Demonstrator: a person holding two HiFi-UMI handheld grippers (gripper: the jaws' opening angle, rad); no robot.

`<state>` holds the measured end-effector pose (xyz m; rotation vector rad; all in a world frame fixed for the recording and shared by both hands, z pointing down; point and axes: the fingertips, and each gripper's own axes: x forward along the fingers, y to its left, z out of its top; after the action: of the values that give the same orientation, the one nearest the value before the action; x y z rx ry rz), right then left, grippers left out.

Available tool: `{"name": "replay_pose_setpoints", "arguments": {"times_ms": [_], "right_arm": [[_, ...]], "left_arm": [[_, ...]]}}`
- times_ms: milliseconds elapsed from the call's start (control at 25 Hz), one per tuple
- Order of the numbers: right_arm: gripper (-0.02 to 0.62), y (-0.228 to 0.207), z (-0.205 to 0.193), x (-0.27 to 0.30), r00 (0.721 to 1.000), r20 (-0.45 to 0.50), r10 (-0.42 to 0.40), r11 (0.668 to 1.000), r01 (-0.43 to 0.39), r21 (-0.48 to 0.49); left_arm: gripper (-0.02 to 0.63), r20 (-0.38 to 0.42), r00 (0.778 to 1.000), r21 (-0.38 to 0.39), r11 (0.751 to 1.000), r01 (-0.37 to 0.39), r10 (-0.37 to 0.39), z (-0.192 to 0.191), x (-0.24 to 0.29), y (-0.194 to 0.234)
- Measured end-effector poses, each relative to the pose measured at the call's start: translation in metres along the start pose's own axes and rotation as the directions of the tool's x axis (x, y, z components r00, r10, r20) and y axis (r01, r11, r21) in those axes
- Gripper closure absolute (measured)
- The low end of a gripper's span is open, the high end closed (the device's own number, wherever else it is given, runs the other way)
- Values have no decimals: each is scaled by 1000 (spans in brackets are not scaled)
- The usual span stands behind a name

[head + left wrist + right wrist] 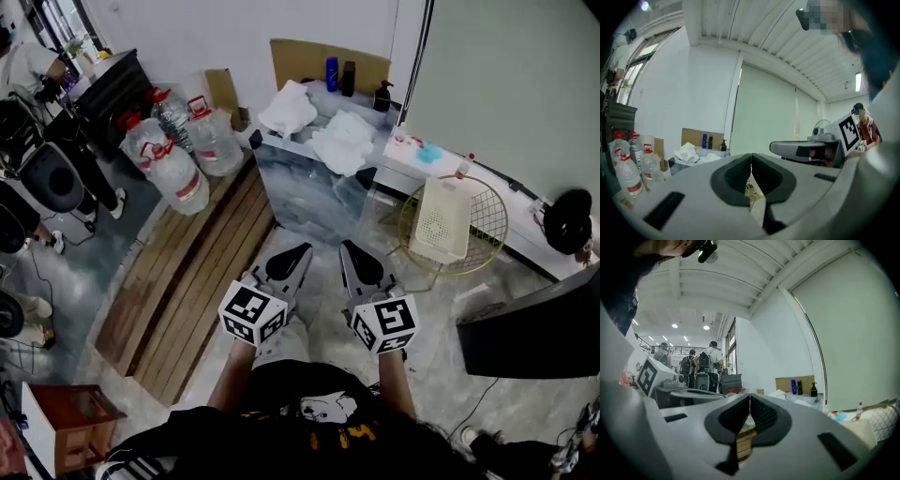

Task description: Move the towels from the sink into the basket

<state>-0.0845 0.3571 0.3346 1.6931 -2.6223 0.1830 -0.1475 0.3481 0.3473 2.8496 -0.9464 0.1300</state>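
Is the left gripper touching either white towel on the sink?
Apart. The head view shows the left gripper short of the sink, whose whole front face lies between it and the nearer towel.

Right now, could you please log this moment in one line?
left gripper: shut, empty | right gripper: shut, empty | towels: two, on sink | basket: right of sink

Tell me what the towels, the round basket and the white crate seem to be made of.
Towels: soft white cloth, possibly terry; they lie in rumpled, matte folds.
Round basket: thin metal wire with a gold-toned finish, judging by the open see-through grid and yellow rim.
White crate: probably moulded plastic, matte, with rows of small perforations.
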Motion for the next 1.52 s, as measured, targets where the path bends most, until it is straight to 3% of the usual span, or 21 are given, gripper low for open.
{"name": "replay_pose_setpoints", "arguments": {"times_ms": [240,480,840,1120,1520], "right_arm": [[588,-18,-1,70,998,-29,-54,998,53,-14],[588,-36,10,148,993,-41,-111,994,112,18],[588,-45,6,238,983,-63,-170,985,172,15],[588,-56,2,271,972,-111,-207,978,203,-46],[588,-121,-4,302,960,-117,-253,967,253,-20]], "left_arm": [[598,-3,998,-7,998,62,-62,0,37,64],[598,25,992,-3,992,126,-126,29,69,136],[598,15,987,-10,987,161,-161,32,89,230],[598,9,982,-49,981,188,-188,26,111,263],[598,-9,976,-61,974,218,-219,22,163,281]]}}
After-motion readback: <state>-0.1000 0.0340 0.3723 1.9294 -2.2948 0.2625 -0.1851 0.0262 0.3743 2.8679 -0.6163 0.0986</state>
